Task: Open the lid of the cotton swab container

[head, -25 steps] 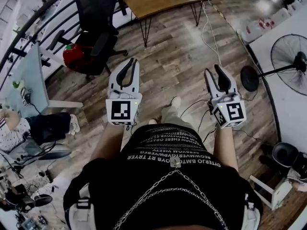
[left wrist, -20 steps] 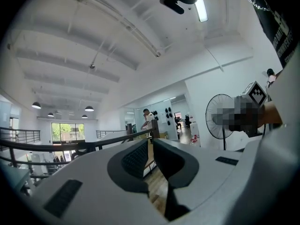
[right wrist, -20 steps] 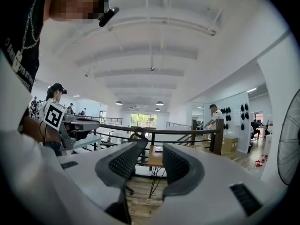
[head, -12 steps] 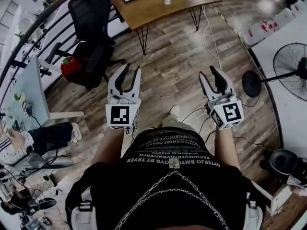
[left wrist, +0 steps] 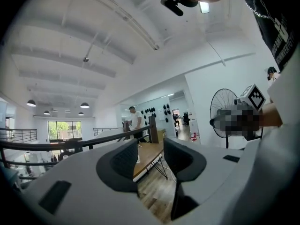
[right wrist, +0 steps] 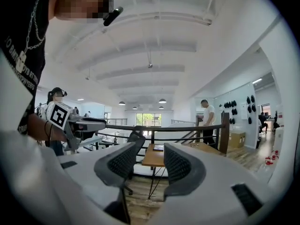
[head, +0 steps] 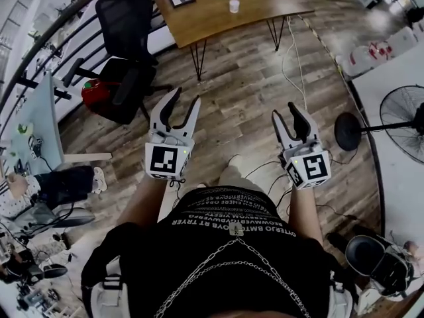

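Both grippers empty, container not reached.
Head view: left gripper (head: 185,98) and right gripper (head: 286,111) side by side, well short of the wooden table (head: 199,15). The small white container (head: 234,5) stands on it, untouched. Left gripper view: jaws apart, have just been opening, nothing between them. Right gripper view: same, jaws spread, just been opening, only the far table shows in the gap.

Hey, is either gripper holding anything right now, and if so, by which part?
Nothing is held. The left gripper and the right gripper both have their jaws apart; the jaws have just been opening, with nothing between them.
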